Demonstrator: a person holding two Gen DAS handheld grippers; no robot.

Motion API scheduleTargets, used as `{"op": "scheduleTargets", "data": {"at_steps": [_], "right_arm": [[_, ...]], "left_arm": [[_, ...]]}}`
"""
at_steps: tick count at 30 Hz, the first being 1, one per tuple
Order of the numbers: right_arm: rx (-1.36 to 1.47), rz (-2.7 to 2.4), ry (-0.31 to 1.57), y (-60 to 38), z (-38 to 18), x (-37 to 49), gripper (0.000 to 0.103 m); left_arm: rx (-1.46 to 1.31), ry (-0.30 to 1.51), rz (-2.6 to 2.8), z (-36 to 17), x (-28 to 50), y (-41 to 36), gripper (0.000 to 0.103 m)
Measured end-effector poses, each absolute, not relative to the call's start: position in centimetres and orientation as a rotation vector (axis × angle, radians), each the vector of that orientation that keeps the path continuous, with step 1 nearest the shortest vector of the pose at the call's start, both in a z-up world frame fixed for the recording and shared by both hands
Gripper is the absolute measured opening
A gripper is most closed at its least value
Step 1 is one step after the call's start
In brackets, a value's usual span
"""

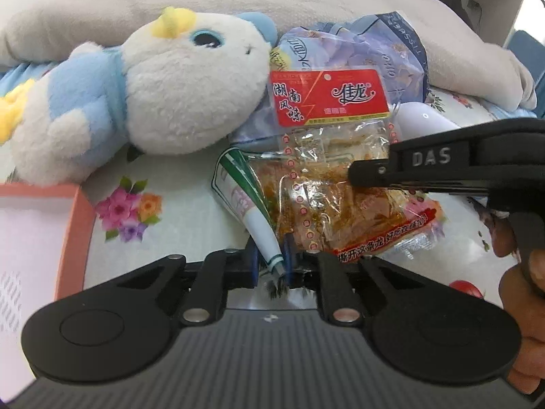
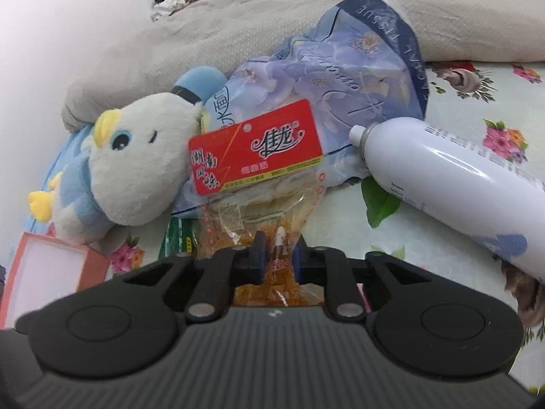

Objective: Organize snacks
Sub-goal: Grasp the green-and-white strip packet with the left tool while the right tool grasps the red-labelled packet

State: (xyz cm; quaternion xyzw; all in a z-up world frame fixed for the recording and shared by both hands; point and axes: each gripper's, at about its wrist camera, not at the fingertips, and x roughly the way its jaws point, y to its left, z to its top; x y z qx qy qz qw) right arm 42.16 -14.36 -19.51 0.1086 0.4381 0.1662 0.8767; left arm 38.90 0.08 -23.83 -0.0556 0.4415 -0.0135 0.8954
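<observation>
A clear snack pack with a red label point(image 1: 330, 102) and orange spicy strips hangs over the flowered bedsheet; it also shows in the right wrist view point(image 2: 255, 150). My right gripper point(image 2: 277, 255) is shut on its lower part, and the gripper's black body point(image 1: 442, 167) shows from the right in the left wrist view. My left gripper point(image 1: 270, 266) is shut on the narrow end of a green-and-white snack packet point(image 1: 245, 197), which lies beside the red-label pack. A green packet edge point(image 2: 177, 238) shows in the right wrist view.
A blue-and-white plush toy point(image 1: 153, 85) lies at left. A pink open box point(image 1: 75, 231) stands at the lower left. A blue tissue pack point(image 2: 357, 78) and a white spray bottle point(image 2: 460, 184) lie behind and right. A grey blanket point(image 1: 238, 0) lies at the back.
</observation>
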Motion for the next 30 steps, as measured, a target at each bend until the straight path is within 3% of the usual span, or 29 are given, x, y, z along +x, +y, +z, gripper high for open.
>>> {"op": "scheduleTargets", "data": {"at_steps": [30], "right_arm": [[0.250,0.286,0.877,-17.4,-17.6,24.2,0.015]], "left_arm": [[-0.249,0.952,-0.094,-21.3,23.0,-1.4,0.012]]}}
